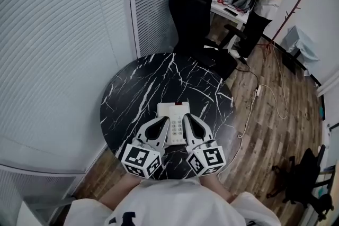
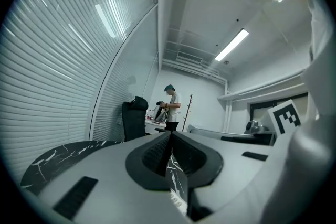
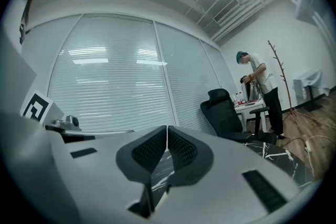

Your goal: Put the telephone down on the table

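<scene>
Lying on the surface [image 1: 132, 87], the telephone [image 1: 174, 113] is down; left gripper [image 1: 159, 127] at 7 o'clock, right gripper [image 1: 192, 125] at 5, both closed, empty.

Table [image 1: 135, 87] bare beyond telephone [image 1: 174, 116]; chair [image 1: 197, 13] crowds far edge.

White telephone [image 1: 173, 123] on black, white-veined marble table [image 1: 139, 87]; black chair [image 1: 193, 13].
</scene>
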Demonstrator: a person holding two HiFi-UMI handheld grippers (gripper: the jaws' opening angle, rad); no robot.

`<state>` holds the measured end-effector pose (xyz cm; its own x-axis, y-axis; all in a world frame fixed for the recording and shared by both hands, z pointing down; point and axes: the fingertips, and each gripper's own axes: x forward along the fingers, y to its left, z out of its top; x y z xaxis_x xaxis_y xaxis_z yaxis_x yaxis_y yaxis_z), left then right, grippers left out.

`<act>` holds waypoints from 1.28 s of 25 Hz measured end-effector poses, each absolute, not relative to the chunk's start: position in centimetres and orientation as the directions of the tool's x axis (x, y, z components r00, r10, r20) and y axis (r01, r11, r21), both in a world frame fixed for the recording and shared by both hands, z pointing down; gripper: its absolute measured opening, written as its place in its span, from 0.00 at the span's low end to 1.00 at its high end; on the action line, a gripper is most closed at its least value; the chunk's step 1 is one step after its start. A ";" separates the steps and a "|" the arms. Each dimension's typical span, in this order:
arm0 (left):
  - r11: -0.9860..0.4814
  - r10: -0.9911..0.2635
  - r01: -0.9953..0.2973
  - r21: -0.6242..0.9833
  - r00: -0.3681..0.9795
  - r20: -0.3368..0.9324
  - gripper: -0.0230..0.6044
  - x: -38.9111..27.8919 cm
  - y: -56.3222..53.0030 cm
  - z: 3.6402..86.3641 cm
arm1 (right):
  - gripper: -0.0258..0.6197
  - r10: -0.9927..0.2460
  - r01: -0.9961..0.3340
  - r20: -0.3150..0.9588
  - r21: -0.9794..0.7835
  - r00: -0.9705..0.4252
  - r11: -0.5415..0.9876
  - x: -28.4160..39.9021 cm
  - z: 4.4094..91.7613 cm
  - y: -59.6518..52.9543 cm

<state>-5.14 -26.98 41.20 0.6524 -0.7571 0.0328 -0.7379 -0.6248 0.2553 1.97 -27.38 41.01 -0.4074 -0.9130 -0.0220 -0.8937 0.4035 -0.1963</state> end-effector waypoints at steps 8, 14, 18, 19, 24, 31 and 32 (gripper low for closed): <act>-0.616 -0.770 -0.739 0.273 0.638 -0.008 0.05 -3.0 -22.8 39.1 | 0.09 -0.894 -0.877 -0.075 -0.170 -0.443 0.449 4.2 38.0 -22.8; -0.592 -0.786 -0.750 0.295 0.619 -0.002 0.05 0.1 -16.5 39.6 | 0.09 -0.877 -0.862 -0.055 -0.165 -0.477 0.479 7.3 38.2 -16.6; -0.566 -0.807 -0.767 0.304 0.591 -0.010 0.05 1.8 -12.2 39.6 | 0.09 -0.867 -0.857 -0.061 -0.131 -0.495 0.498 8.7 38.2 -12.6; -0.560 -0.811 -0.771 0.305 0.585 -0.012 0.05 2.1 -11.4 39.6 | 0.09 -0.864 -0.853 -0.062 -0.136 -0.500 0.503 9.1 38.3 -11.8; -0.563 -0.812 -0.762 0.321 0.582 -0.044 0.05 3.4 -8.2 38.7 | 0.09 -0.857 -0.836 -0.063 -0.191 -0.512 0.514 10.7 38.3 -9.1; -0.600 -0.782 -0.728 0.332 0.620 -0.055 0.05 5.2 -4.9 38.0 | 0.09 -0.845 -0.822 -0.084 -0.201 -0.528 0.533 11.3 37.4 -6.1; -0.600 -0.783 -0.727 0.334 0.619 -0.060 0.05 5.3 -4.8 37.9 | 0.09 -0.845 -0.821 -0.088 -0.202 -0.527 0.533 11.5 37.5 -5.8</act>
<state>5.34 -4.79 37.94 0.6188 -0.7833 -0.0598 -0.7269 -0.5998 0.3343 11.48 -5.84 37.49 -0.5271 -0.8452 -0.0880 -0.8214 0.5333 -0.2023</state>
